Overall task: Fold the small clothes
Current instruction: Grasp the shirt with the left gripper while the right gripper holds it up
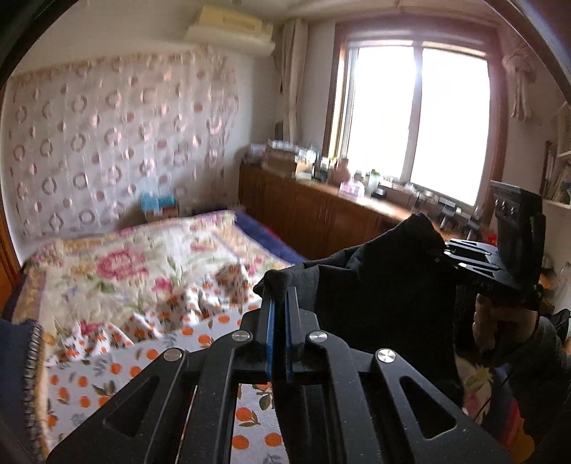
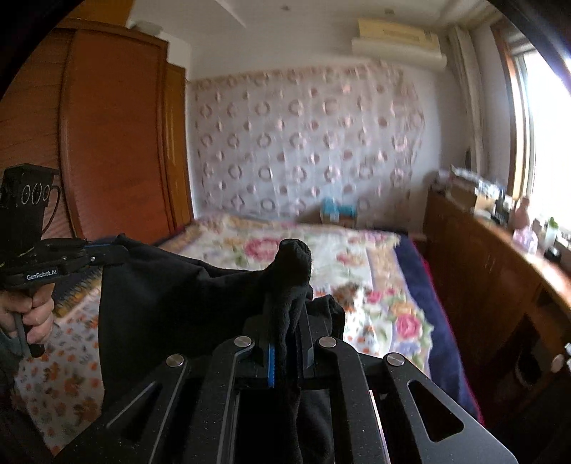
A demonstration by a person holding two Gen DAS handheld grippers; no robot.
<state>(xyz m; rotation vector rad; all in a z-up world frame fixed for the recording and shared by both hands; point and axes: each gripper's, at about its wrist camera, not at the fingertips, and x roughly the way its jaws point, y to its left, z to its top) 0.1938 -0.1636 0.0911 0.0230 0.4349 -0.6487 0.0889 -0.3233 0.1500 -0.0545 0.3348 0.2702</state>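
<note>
Filling the lower part of both views, one bed [image 1: 117, 271] is seen, covered by a floral quilt [image 1: 142, 260] with pink roses, over which a white sheet printed with oranges [image 1: 107, 371] is spread on the near side; a dark blue cover [image 2: 421, 285] shows along the bed's far edge. Behind the bed, one pale curtain with ring patterns [image 1: 107, 142] is hung across the wall, and one air conditioner [image 1: 232, 32] is mounted above it. One tall wooden wardrobe [image 2: 114, 142] is seen at the left of the right wrist view. One bright window [image 1: 417, 117] with two panes is set above a long low wooden cabinet [image 1: 303, 210], whose top is crowded with blurred bottles and boxes that cannot be counted. One small blue box [image 1: 158, 205] stands at the head of the bed. One black garment [image 1: 374, 285] is held up in the air above the bed, stretched between two grippers. The left gripper [image 1: 279, 289] is closed on one corner of the cloth, which is pinched between its blue-edged pads. The right gripper [image 2: 289, 314] is likewise clamped on the opposite corner, a tuft of fabric standing up above its fingers. Each gripper's handle is grasped by one hand [image 2: 28, 314] of the person.
</note>
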